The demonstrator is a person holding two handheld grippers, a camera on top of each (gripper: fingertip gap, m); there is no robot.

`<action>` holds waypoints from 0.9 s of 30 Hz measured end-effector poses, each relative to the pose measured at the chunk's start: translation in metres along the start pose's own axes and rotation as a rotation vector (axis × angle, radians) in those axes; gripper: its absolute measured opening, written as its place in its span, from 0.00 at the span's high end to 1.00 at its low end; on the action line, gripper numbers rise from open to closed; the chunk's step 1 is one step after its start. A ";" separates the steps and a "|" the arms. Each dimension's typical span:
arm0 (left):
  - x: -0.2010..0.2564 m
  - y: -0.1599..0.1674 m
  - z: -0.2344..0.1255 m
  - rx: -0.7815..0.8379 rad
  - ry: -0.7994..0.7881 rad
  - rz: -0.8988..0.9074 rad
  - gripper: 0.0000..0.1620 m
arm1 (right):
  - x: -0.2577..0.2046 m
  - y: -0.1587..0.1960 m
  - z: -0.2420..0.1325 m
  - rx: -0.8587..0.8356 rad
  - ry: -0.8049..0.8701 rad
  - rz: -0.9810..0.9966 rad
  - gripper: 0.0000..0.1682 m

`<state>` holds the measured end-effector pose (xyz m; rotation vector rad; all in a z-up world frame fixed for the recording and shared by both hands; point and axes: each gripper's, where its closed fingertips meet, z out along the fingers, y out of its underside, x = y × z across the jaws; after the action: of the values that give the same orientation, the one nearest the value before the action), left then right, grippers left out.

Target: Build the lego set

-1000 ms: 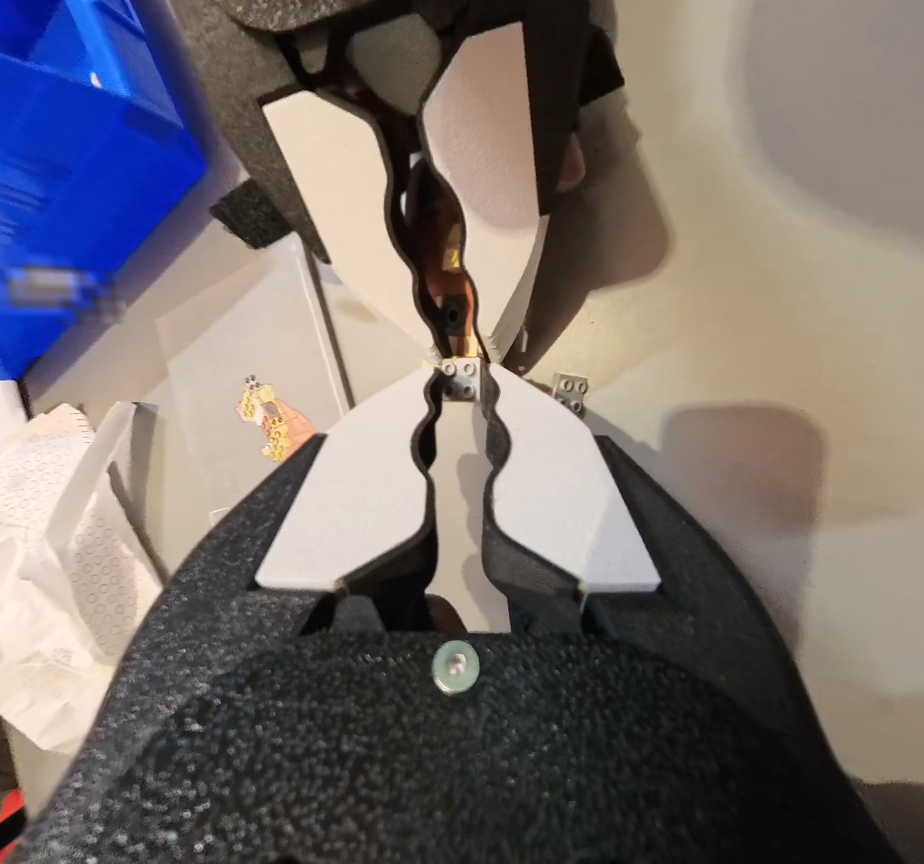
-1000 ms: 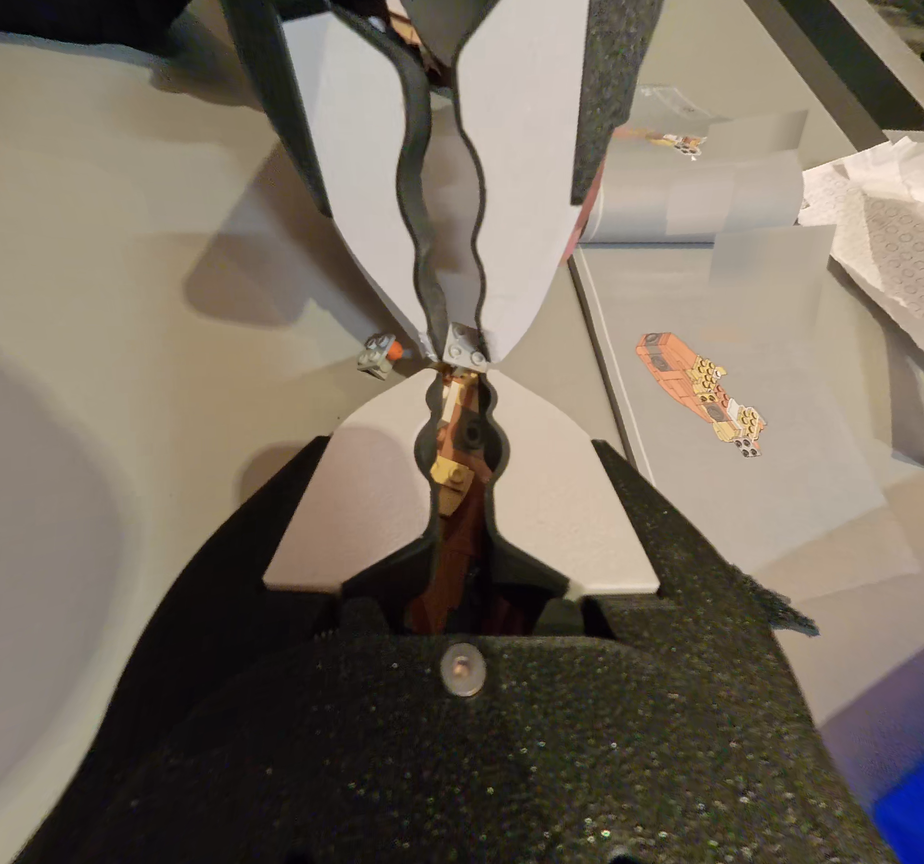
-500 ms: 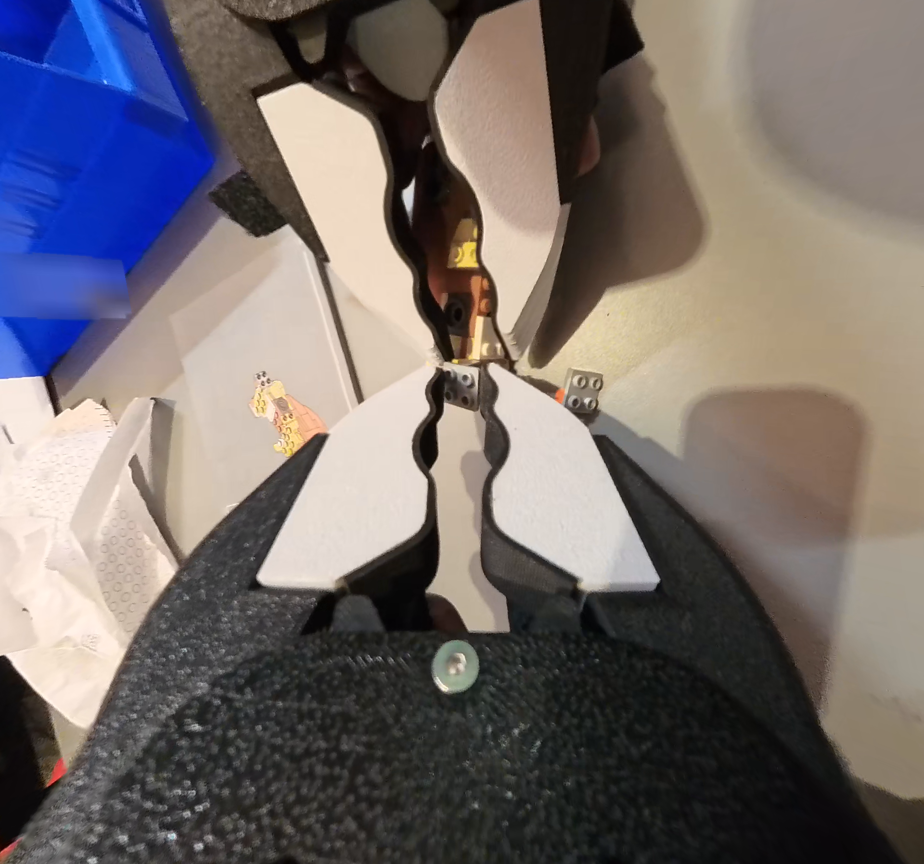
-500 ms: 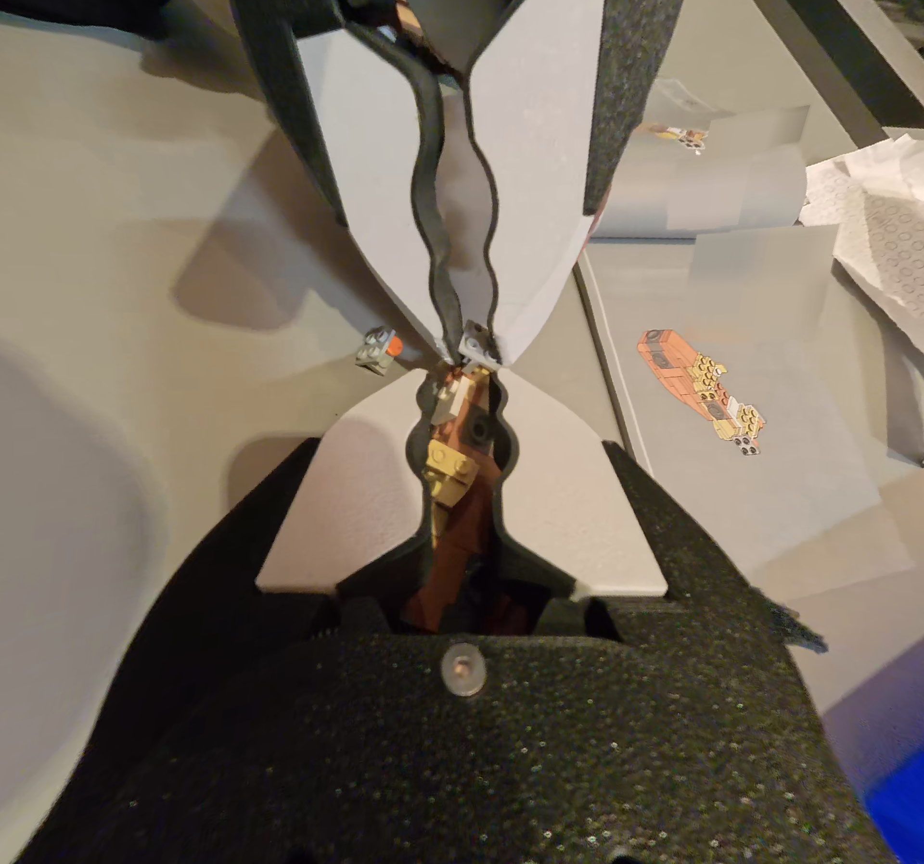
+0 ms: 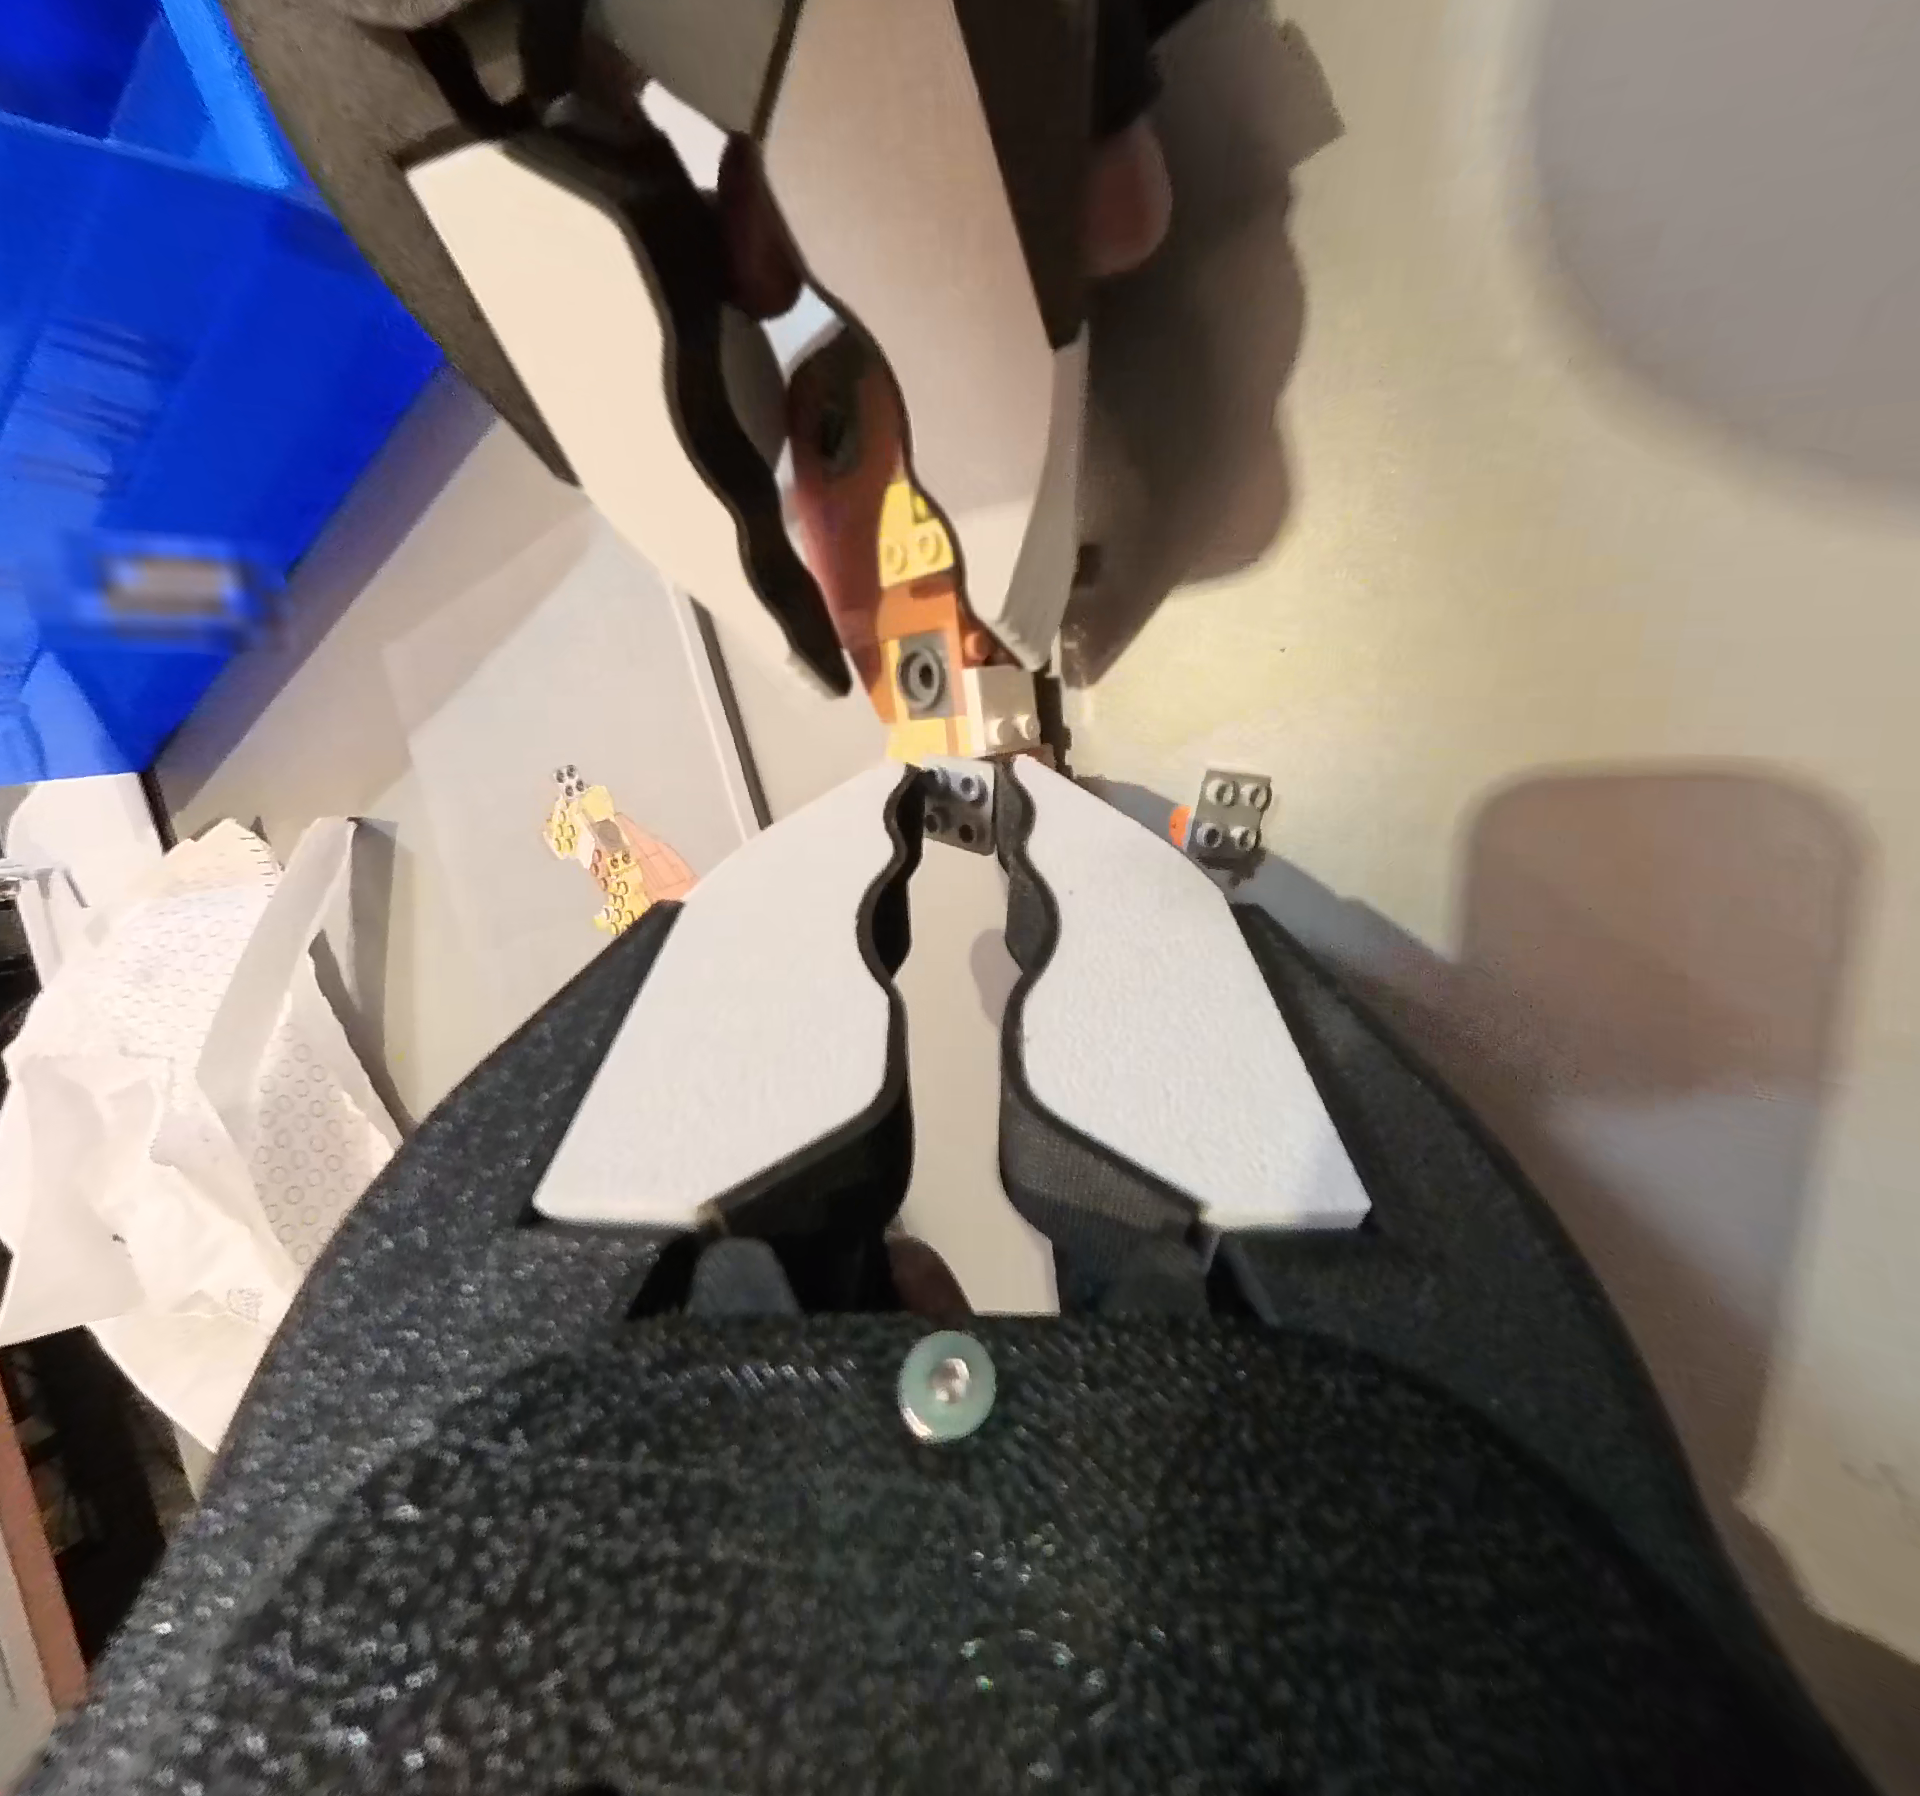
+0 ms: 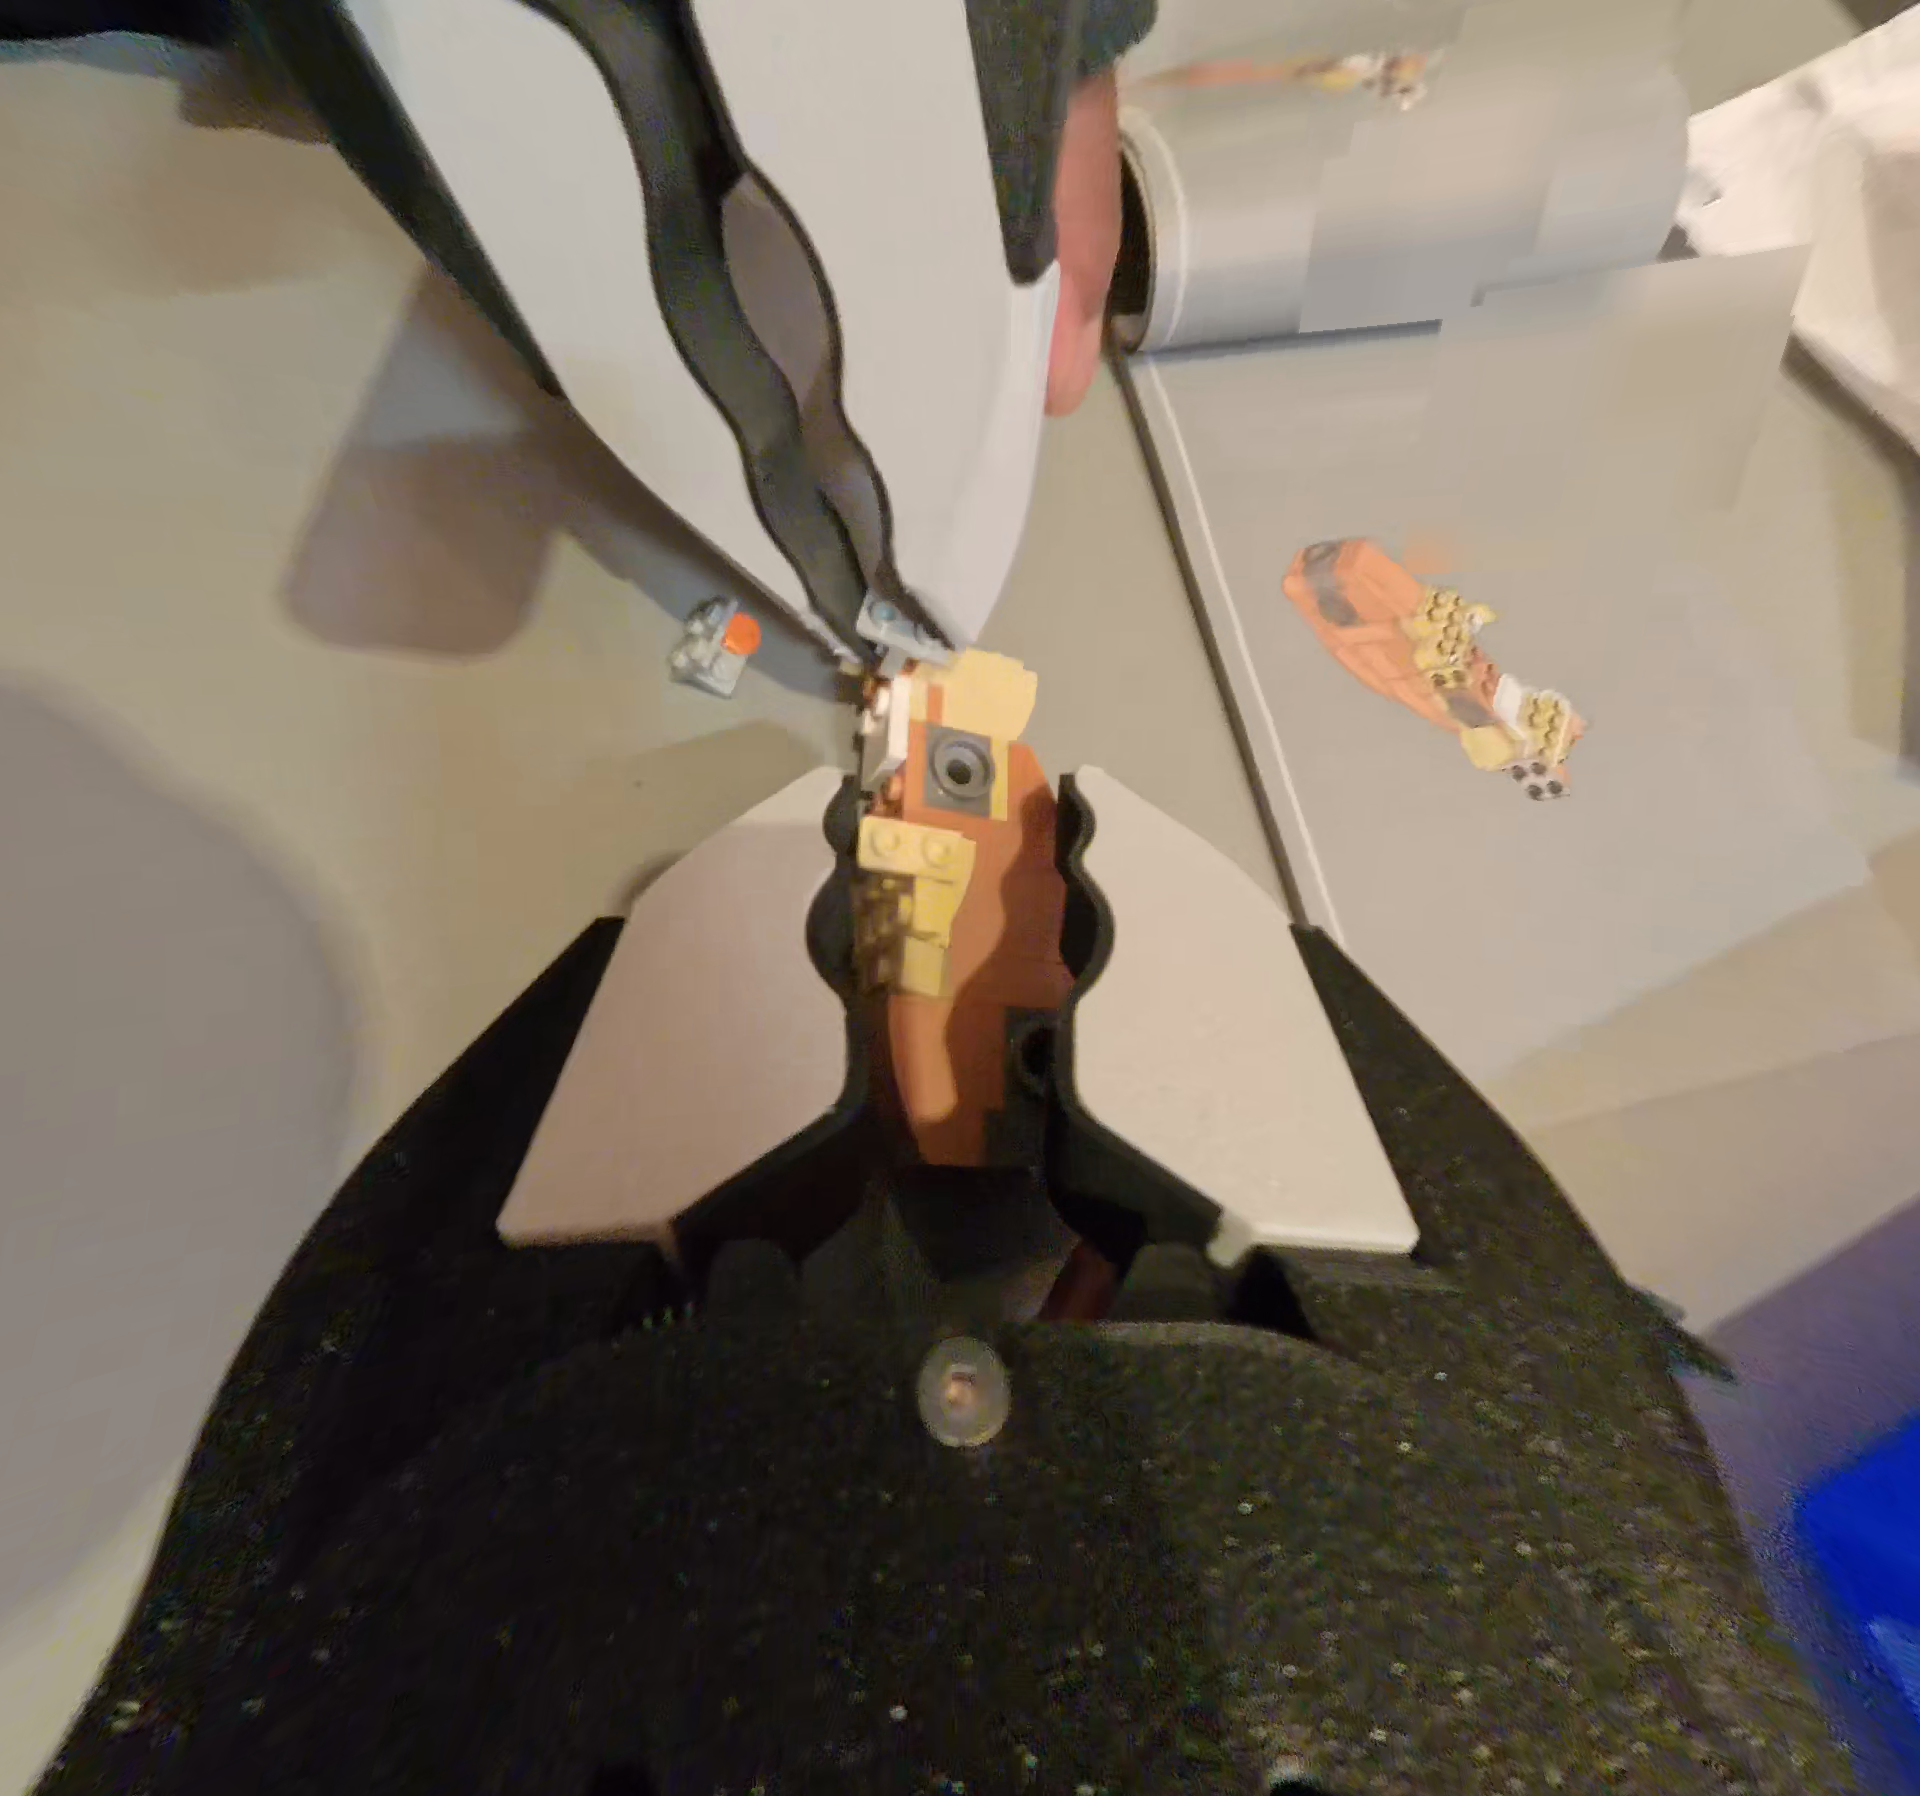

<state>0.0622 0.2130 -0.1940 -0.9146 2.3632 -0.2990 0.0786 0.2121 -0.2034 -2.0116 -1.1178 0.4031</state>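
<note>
In the right wrist view, the right gripper is clenched around a long reddish-brown and tan brick model, whose long axis runs near to far along the fingers, its tan nose poking out past the tips. Just beyond and slightly left of that nose, the left gripper pinches a small flat grey studded plate, touching or almost touching the model's far end. I judge the plate must press onto that tip. Farther left on the pale table lies a loose grey piece with an orange stud
</note>
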 end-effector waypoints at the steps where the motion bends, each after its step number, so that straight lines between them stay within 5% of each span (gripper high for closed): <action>1: 0.000 0.000 0.000 -0.001 0.000 -0.001 0.92 | -0.001 0.002 0.000 -0.005 -0.017 0.009 0.77; 16: 0.000 0.004 -0.002 -0.018 0.016 -0.049 0.92 | -0.002 0.011 0.002 -0.083 -0.075 0.026 0.67; 27: 0.000 0.004 -0.002 -0.017 0.019 -0.064 0.92 | 0.002 0.015 0.004 -0.107 -0.003 0.052 0.70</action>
<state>0.0591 0.2155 -0.1940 -1.0007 2.3606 -0.3144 0.0857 0.2115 -0.2174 -2.1378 -1.1112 0.3809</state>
